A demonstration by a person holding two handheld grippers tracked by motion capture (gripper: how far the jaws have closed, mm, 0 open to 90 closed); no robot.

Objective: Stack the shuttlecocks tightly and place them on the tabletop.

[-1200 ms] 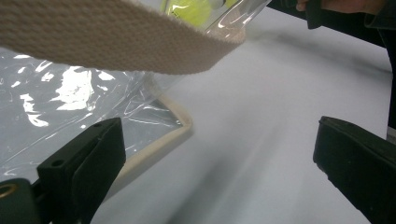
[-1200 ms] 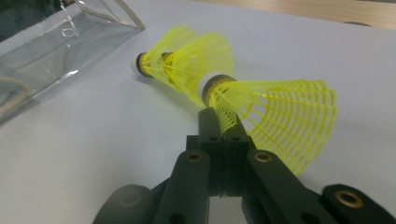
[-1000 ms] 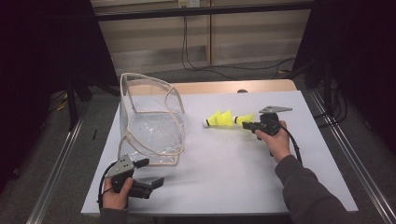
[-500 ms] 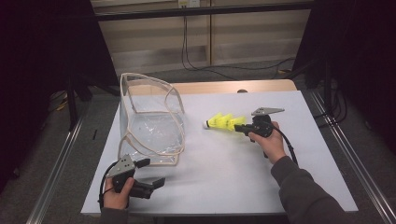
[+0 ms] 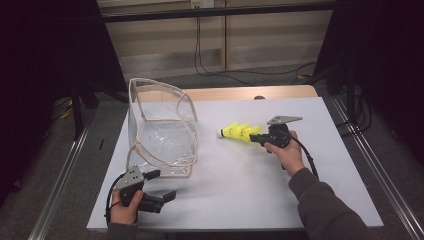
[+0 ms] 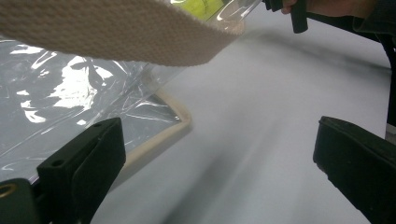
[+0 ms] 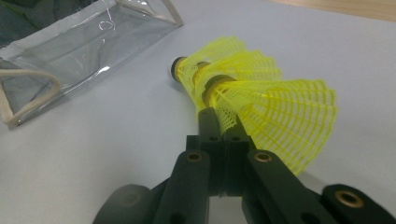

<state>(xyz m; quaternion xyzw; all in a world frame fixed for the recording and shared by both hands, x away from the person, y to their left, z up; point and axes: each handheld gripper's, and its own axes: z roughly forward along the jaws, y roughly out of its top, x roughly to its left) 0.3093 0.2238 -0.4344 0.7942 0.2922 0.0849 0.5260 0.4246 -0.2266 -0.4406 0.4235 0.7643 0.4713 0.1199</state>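
Shuttlecocks point(image 7: 243, 98), nested and yellow, are pinched by the right tongs point(image 7: 219, 123); carry them level toward the clear bag point(image 5: 162, 130), which the spread left tongs point(image 5: 159, 184) could steady.

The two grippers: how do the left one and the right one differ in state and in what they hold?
The left gripper has its jaws wide apart and holds nothing; the right gripper is shut on the yellow shuttlecocks. The left one rests beside the clear bag; the right one is farther from it. Both are black, each in one hand.

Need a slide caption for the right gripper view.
Right gripper shut on nested yellow shuttlecocks, clear bag beyond on the white table.
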